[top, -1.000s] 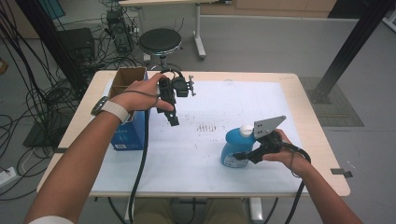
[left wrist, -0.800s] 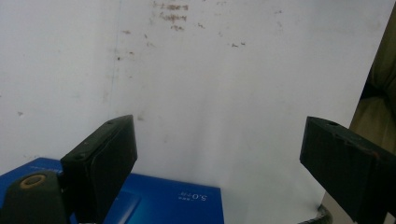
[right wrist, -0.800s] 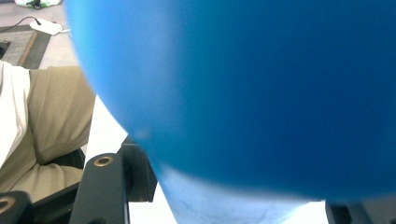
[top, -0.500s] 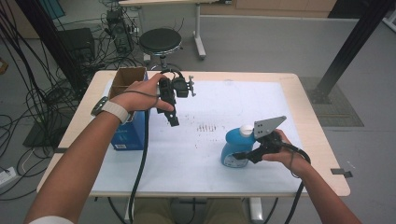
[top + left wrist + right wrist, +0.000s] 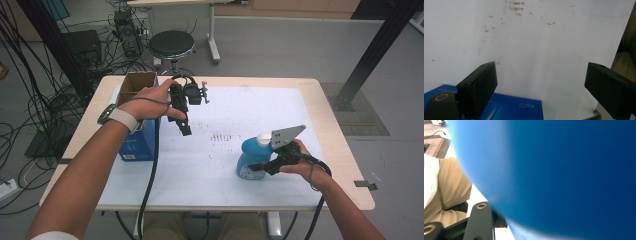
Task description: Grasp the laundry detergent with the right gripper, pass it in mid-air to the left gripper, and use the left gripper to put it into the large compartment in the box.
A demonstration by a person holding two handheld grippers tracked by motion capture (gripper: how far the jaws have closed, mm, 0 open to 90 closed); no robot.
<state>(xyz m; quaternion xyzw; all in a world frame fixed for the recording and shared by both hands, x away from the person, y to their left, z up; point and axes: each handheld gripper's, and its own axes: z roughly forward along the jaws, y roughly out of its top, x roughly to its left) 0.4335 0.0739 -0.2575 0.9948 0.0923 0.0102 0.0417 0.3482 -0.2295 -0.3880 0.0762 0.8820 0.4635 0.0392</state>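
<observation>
In the high view, a blue plastic bottle (image 5: 250,159) with a white cap stands upright on the white sheet (image 5: 240,115) that covers the table (image 5: 330,130), toward the near right corner. Its body is rounded and squat, with a pale label low on its front. The right gripper (image 5: 257,167) meets it from the right side; its jaws have just been closing, with the bottle between them, and they clench its lower body. The left gripper (image 5: 186,131) hangs above the sheet near the far left corner, beside a blue box (image 5: 135,145) with open cardboard flaps.

In the left gripper view, the jaws stand wide apart with nothing between them, over the sheet and the box.

In the right gripper view, the bottle's smooth blue wall sits blurred, close against the lens.
</observation>
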